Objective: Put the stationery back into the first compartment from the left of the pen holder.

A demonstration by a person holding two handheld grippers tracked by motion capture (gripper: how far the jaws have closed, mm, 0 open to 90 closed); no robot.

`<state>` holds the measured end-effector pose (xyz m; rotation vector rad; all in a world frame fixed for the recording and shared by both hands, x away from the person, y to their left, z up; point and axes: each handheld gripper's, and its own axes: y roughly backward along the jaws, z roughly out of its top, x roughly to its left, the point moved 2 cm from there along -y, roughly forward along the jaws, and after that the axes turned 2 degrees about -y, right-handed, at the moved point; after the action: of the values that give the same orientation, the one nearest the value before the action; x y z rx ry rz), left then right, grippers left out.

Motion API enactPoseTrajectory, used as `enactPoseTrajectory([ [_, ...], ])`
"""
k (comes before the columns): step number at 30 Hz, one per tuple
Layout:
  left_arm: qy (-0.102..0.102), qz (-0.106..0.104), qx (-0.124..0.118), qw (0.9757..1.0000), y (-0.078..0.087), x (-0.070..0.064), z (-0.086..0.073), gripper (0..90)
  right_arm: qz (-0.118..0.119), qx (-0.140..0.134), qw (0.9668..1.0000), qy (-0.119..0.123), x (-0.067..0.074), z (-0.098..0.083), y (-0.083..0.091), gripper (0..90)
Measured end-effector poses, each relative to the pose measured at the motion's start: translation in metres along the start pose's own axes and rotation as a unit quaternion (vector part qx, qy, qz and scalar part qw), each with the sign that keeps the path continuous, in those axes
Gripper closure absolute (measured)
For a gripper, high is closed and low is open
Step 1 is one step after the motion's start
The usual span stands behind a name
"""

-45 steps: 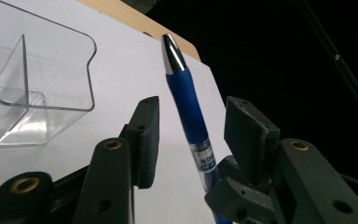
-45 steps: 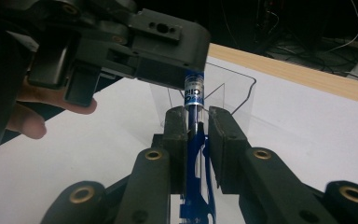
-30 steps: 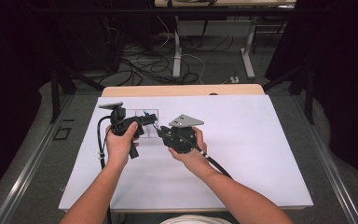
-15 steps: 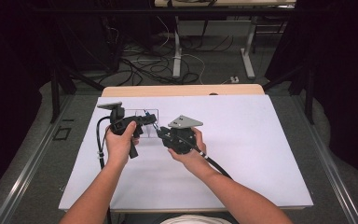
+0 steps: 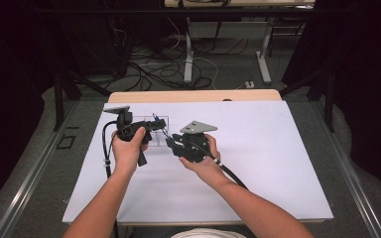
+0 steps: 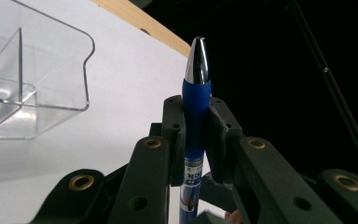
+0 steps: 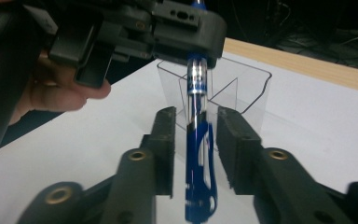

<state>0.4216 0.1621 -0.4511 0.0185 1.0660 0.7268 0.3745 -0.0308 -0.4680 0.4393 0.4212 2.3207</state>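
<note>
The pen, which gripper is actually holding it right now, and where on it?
The left gripper clamps the pen on its blue rubber grip near the tip. The right gripper has just opened; its jaws flank the clip end untouching.

Two bare forearms enter from the bottom of the high view, each hand around a matte black left gripper or right gripper; grey three-cornered plates top both, centre-left of frame. Black cables trail from them, one looping at left, one running to lower right. Up close, blocky black jaws rise from the bottom edge, linkages studded with brass-ringed pivots and small holes.
</note>
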Motion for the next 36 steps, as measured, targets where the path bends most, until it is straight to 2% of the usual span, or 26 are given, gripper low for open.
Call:
enactPoseTrajectory([
  [1, -0.005, 0.001, 0.004, 1.0, 0.001, 0.0, 0.001, 79.5, 0.001, -0.004, 1.0, -0.001, -0.001, 0.0, 0.0, 62.5],
  [2, -0.005, 0.005, -0.004, 1.0, 0.001, 0.0, 0.002, 79.5, 0.002, -0.003, 1.0, 0.0, -0.001, 0.0, 0.0, 60.3],
  [5, -0.026, 0.017, -0.007, 0.9995, 0.006, -0.001, 0.006, 79.5, 0.002, -0.001, 1.0, 0.004, -0.004, -0.001, 0.001, 53.5],
  [9, -0.057, 0.036, -0.028, 0.9973, 0.01, -0.001, 0.012, 79.5, 0.0, 0.002, 1.0, 0.006, -0.01, -0.001, 0.003, 45.0],
  [10, -0.058, 0.038, -0.038, 0.9969, 0.01, -0.002, 0.013, 79.5, -0.002, 0.003, 1.0, 0.006, -0.011, -0.002, 0.005, 42.6],
  [14, -0.087, 0.058, -0.051, 0.9932, 0.016, -0.003, 0.018, 79.5, -0.012, 0.008, 0.9999, 0.001, -0.019, -0.003, 0.009, 35.3],
  [15, -0.09, 0.061, -0.062, 0.9921, 0.017, -0.004, 0.019, 79.5, -0.014, 0.009, 0.9999, 0.001, -0.021, -0.004, 0.01, 33.5],
  [16, -0.094, 0.065, -0.063, 0.9914, 0.018, -0.004, 0.02, 79.5, -0.016, 0.009, 0.9998, -0.001, -0.023, -0.004, 0.011, 31.3],
  [21, -0.125, 0.081, -0.08, 0.9856, 0.024, -0.006, 0.024, 79.5, -0.022, 0.01, 0.9997, -0.004, -0.033, -0.006, 0.015, 21.9],
  [23, -0.137, 0.091, -0.091, 0.9821, 0.026, -0.007, 0.026, 79.5, -0.025, 0.01, 0.9996, -0.004, -0.036, -0.007, 0.017, 18.1],
  [26, -0.165, 0.105, -0.106, 0.975, 0.03, -0.009, 0.03, 79.5, -0.033, 0.014, 0.9994, -0.002, -0.041, -0.008, 0.021, 15.0],
  [30, -0.199, 0.127, -0.125, 0.9636, 0.035, -0.013, 0.035, 79.4, -0.044, 0.017, 0.9989, 0.002, -0.048, -0.01, 0.028, 13.7],
  [31, -0.203, 0.13, -0.128, 0.962, 0.036, -0.013, 0.036, 79.4, -0.049, 0.015, 0.9987, 0.003, -0.05, -0.01, 0.03, 13.1],
  [32, -0.213, 0.138, -0.132, 0.9582, 0.037, -0.013, 0.038, 79.4, -0.051, 0.015, 0.9986, 0.001, -0.051, -0.011, 0.031, 12.6],
  [33, -0.216, 0.14, -0.135, 0.9567, 0.037, -0.014, 0.039, 79.4, -0.056, 0.015, 0.9983, -0.001, -0.053, -0.012, 0.033, 12.5],
  [36, -0.233, 0.156, -0.139, 0.9498, 0.04, -0.013, 0.042, 79.4, -0.068, 0.017, 0.9976, -0.005, -0.06, -0.013, 0.039, 11.2],
])
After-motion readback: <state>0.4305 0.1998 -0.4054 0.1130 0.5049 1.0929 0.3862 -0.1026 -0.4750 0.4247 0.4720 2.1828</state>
